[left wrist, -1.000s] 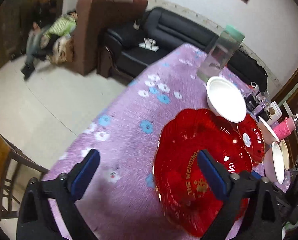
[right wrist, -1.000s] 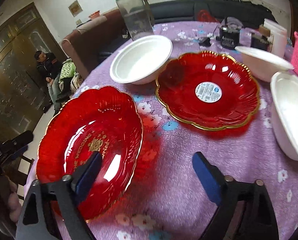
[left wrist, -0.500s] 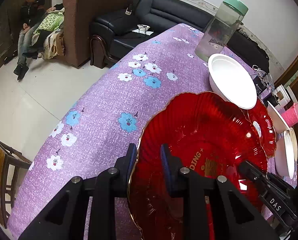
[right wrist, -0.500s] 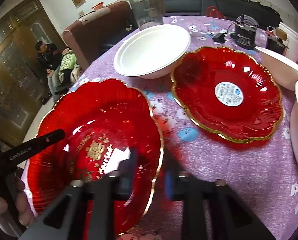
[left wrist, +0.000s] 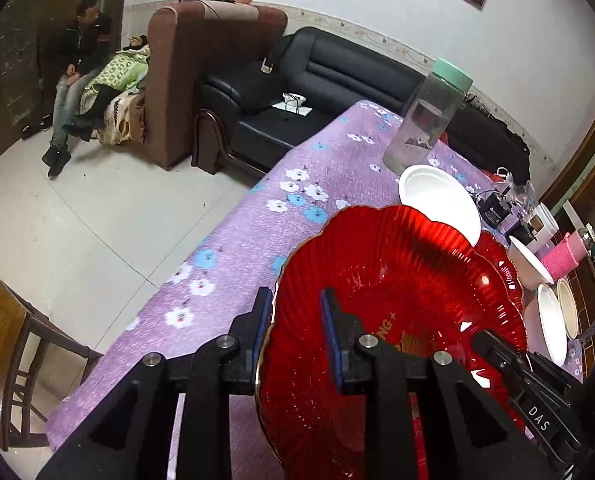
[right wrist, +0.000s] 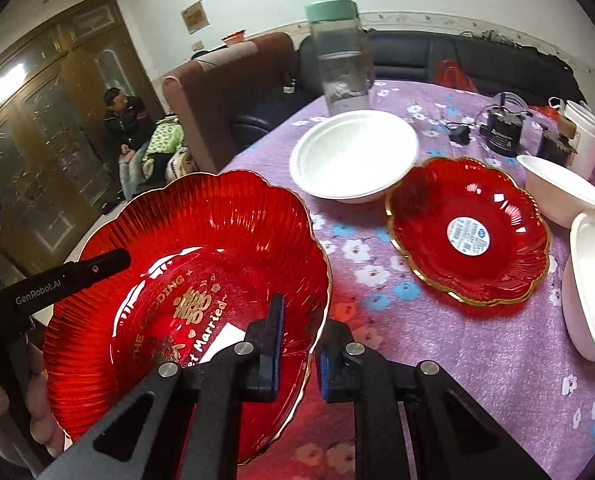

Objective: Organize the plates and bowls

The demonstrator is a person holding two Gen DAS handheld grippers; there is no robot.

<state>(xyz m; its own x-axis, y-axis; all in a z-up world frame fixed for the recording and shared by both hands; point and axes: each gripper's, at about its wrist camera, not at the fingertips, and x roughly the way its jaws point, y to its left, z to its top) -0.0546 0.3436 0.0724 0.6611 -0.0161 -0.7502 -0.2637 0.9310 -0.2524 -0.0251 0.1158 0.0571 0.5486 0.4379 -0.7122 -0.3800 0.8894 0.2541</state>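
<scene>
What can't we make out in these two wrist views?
- Plate far rim, left wrist: cut off by the right gripper and the frame edge.
- Plate underside and whether it clears the table, both views: hidden by the plate itself.
- Sticker text on the second plate, right wrist: too small.
- Bowl at the right edge, right wrist: cut off.

The large red plate (right wrist: 201, 248) is looking like glossy, see-through plastic, ribbed, with a thin gold rim and gold lettering, and it is throwing bright highlights. The smaller red plate (right wrist: 469, 232) is showing the same shiny ribbed finish and is carrying a paper sticker. The white bowl (right wrist: 355, 156) is appearing matt and smooth. A purple cloth with printed flowers is covering the tabletop (right wrist: 477, 344), dull and slightly fuzzy. Each claw (left wrist: 295, 334) (right wrist: 299, 354) is showing matt black plastic with blue rubbery pads and bright metal screw heads. The jar (left wrist: 423, 120) is looking clear under a matt green lid.
</scene>
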